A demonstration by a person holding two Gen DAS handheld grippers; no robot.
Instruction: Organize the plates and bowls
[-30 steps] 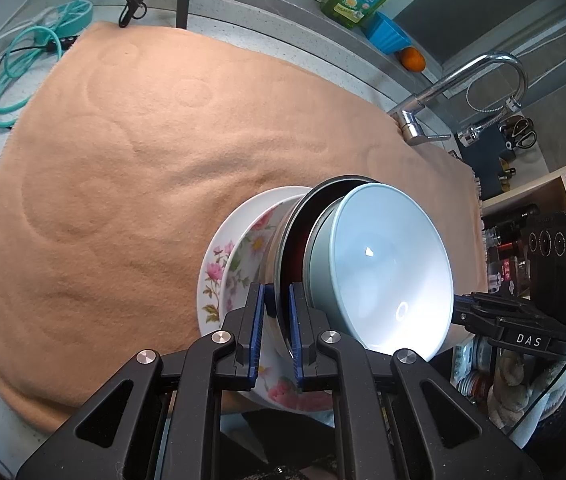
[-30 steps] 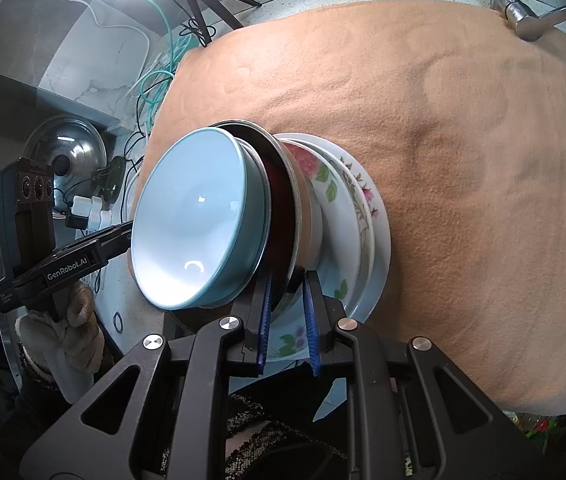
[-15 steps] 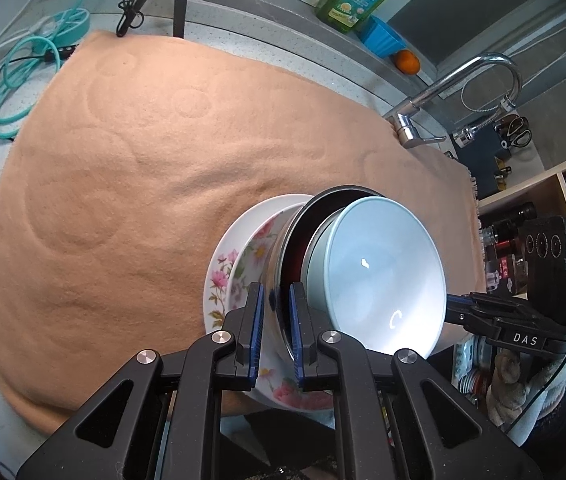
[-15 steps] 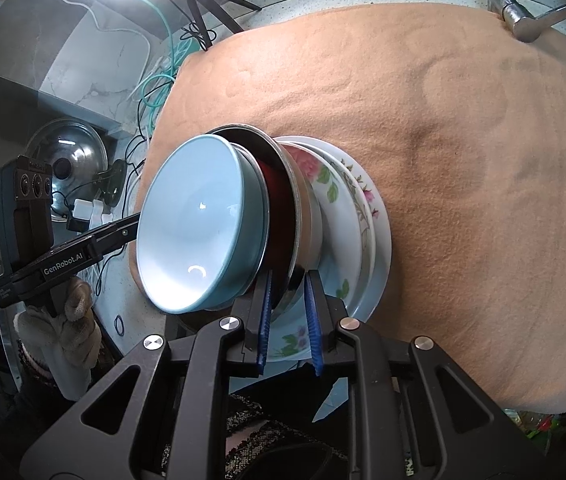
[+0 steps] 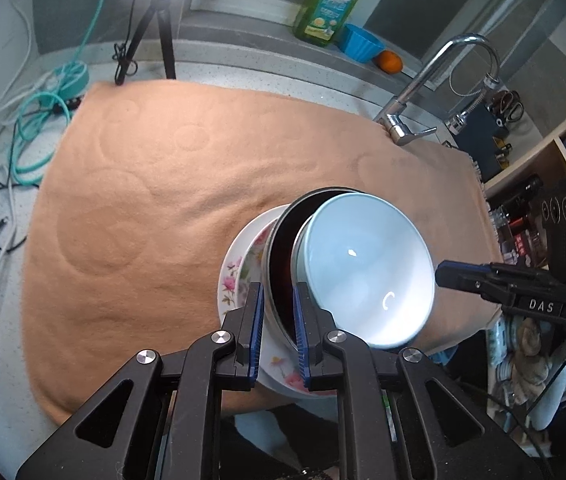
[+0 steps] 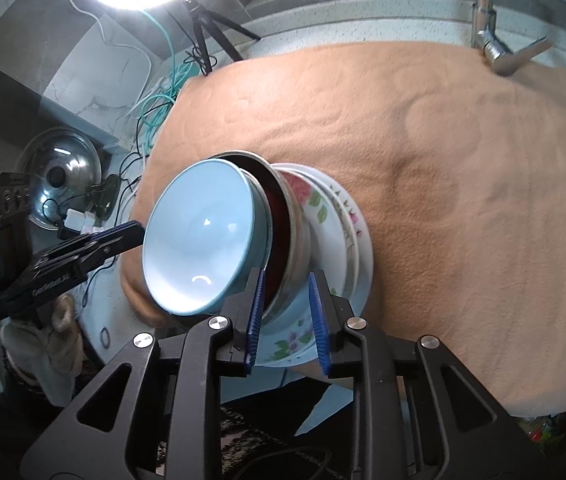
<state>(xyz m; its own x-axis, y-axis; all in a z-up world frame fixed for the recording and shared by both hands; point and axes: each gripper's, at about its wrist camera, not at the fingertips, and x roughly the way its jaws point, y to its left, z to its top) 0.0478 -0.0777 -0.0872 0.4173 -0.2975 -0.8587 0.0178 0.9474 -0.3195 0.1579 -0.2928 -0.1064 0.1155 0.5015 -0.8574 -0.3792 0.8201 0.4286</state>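
Note:
A light blue bowl (image 5: 363, 264) (image 6: 199, 240) sits in a steel bowl (image 5: 281, 256) (image 6: 297, 232) with a dark red inside, on top of floral plates (image 5: 239, 268) (image 6: 339, 216). The stack rests on the orange cloth (image 5: 163, 200) near its front edge. My left gripper (image 5: 278, 292) straddles the steel bowl's near rim; its jaws are opening and a thin gap shows beside the rim. My right gripper (image 6: 287, 280) straddles the rim on the opposite side; its jaws are opening too, the pads clearly off the bowl.
A tap (image 5: 403, 120) stands at the cloth's far right corner. Behind it are a green soap bottle (image 5: 331, 4), a blue cup (image 5: 363, 46) and an orange (image 5: 389, 62). A tripod (image 5: 143, 32) and cables (image 5: 39, 120) lie far left. A pot lid (image 6: 59, 168) lies off the counter's left.
Both pairs of jaws have widened around the steel bowl's rim, the right more than the left. The left gripper has drawn up and back. The stack has stayed put.

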